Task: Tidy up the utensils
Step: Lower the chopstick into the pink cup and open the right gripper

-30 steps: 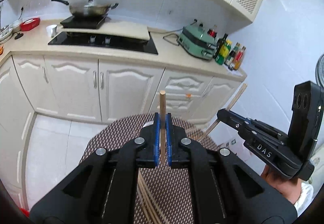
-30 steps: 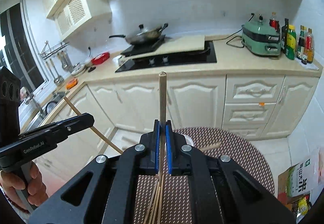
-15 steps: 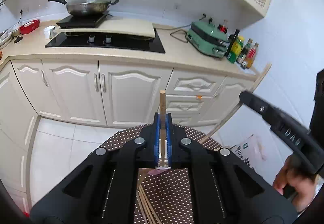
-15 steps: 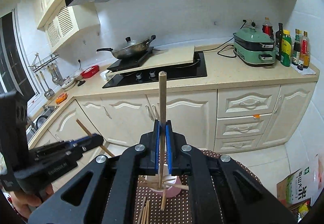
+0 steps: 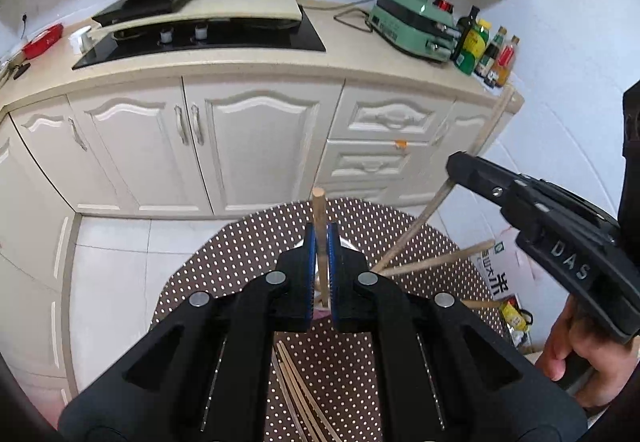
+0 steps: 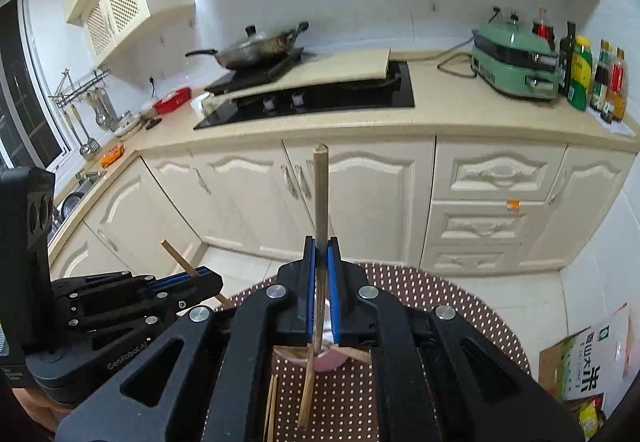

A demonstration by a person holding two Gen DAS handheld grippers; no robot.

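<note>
Left hand-held gripper [image 5: 319, 242], marked "GenRobot.AI", clamped on upright chopstick [image 5: 319, 210] above pink cup [image 6: 326, 360] on dotted worktop [image 5: 240, 254]. Right hand-held gripper [image 6: 320, 254], lettered "DAS", clamped on second chopstick [image 6: 320, 194]. Loose chopsticks [image 5: 296, 390] lying near worktop's near edge.

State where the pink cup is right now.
In the right wrist view, the pink cup sits on the brown dotted table mat, just beyond the right gripper, chopsticks poking out.

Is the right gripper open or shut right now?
Shut. The right gripper has its blue pads pressed against a chopstick, which stands nearly upright between them above the pink cup.
</note>
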